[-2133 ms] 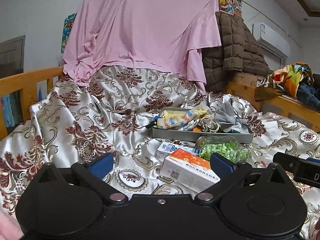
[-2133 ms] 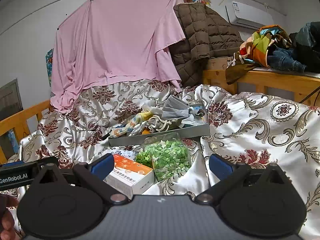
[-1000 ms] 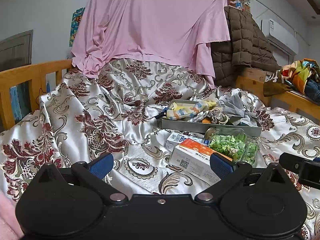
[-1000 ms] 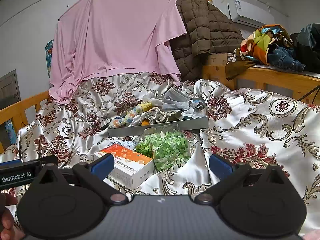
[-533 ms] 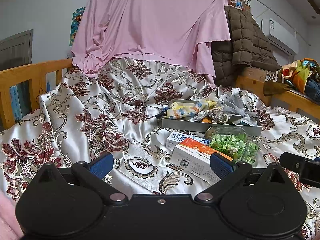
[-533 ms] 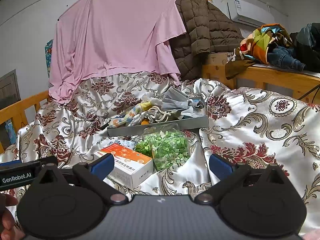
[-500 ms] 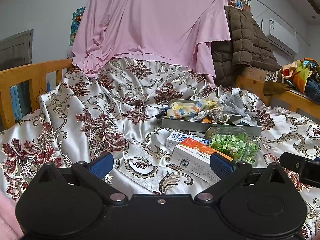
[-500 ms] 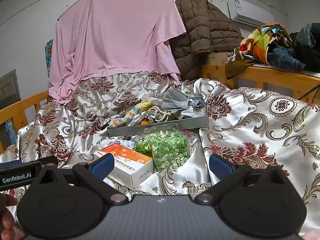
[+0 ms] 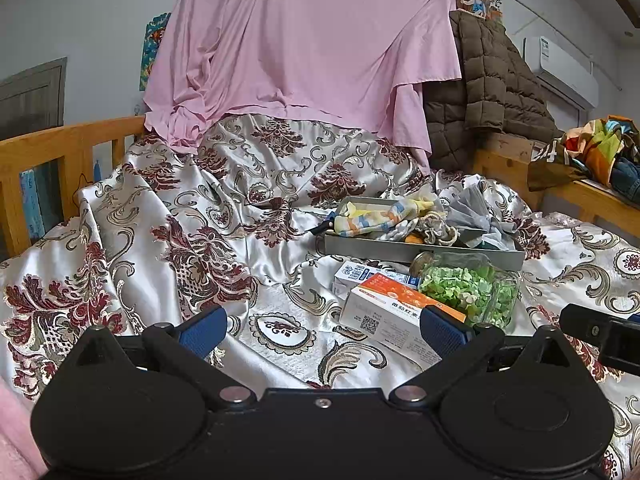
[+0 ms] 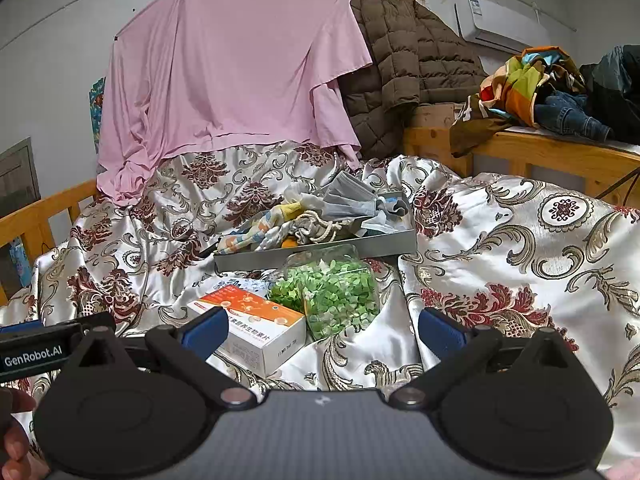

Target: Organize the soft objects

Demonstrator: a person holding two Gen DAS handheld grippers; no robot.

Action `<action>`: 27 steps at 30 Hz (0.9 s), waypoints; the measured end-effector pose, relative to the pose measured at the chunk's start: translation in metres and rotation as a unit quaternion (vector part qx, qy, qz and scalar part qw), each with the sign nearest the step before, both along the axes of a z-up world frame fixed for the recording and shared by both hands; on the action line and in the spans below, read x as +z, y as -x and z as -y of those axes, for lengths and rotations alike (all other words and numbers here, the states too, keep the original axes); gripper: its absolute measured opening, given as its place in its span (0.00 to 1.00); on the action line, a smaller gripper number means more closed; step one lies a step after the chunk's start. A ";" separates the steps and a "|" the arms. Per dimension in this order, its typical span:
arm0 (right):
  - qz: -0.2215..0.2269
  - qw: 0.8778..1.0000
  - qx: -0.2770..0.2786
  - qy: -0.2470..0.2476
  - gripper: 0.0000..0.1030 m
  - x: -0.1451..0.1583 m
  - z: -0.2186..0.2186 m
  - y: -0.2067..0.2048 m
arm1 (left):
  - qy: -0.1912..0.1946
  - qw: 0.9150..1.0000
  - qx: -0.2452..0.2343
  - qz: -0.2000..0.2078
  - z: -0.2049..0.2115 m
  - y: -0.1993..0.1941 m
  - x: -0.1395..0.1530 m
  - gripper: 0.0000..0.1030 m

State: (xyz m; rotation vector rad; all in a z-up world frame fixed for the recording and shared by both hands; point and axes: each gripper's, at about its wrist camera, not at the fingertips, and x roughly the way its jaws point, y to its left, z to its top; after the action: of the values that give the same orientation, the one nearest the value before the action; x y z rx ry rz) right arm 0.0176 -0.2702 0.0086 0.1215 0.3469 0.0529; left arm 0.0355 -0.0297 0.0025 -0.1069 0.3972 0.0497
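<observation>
A grey metal tray [image 9: 420, 250] [image 10: 320, 254] lies on the patterned bedspread, filled with soft things: a striped sock [image 9: 372, 220] [image 10: 260, 228], a knotted rope [image 9: 438, 230] [image 10: 320, 226] and grey face masks [image 9: 476, 216] [image 10: 352, 202]. In front of the tray lie a clear bag of green pieces [image 9: 468, 288] [image 10: 332, 292], an orange-and-white box [image 9: 396, 312] [image 10: 256, 322] and a small white-and-blue box [image 9: 360, 274]. My left gripper [image 9: 322, 330] and right gripper [image 10: 322, 330] hover low, short of these items, both open and empty.
A pink sheet [image 9: 312, 48] and a brown quilted jacket [image 9: 492, 92] hang behind the bed. Wooden rails [image 9: 52, 160] [image 10: 540, 156] border both sides. Colourful clothes [image 10: 548, 84] are piled on the right ledge. A hand [image 10: 16, 436] shows at the lower left of the right wrist view.
Between 2.1 s and 1.0 s ago both grippers drew back slightly from the tray. Since then nothing has visibly moved.
</observation>
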 end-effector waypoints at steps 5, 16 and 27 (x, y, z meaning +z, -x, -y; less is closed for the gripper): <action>0.000 1.000 0.000 0.000 1.00 0.000 0.000 0.000 | 0.000 1.000 0.000 0.000 0.000 0.000 0.000 0.99; 0.000 1.000 0.000 0.000 1.00 0.001 0.000 0.000 | -0.001 1.000 0.000 -0.005 -0.001 0.001 -0.004 0.99; -0.001 1.000 0.000 0.000 1.00 0.000 0.000 0.000 | -0.007 1.000 0.005 -0.015 0.001 -0.001 -0.004 0.99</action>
State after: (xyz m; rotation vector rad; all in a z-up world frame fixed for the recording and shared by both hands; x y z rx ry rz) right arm 0.0173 -0.2700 0.0081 0.1219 0.3481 0.0528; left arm 0.0368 -0.0305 -0.0012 -0.0947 0.4257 0.0629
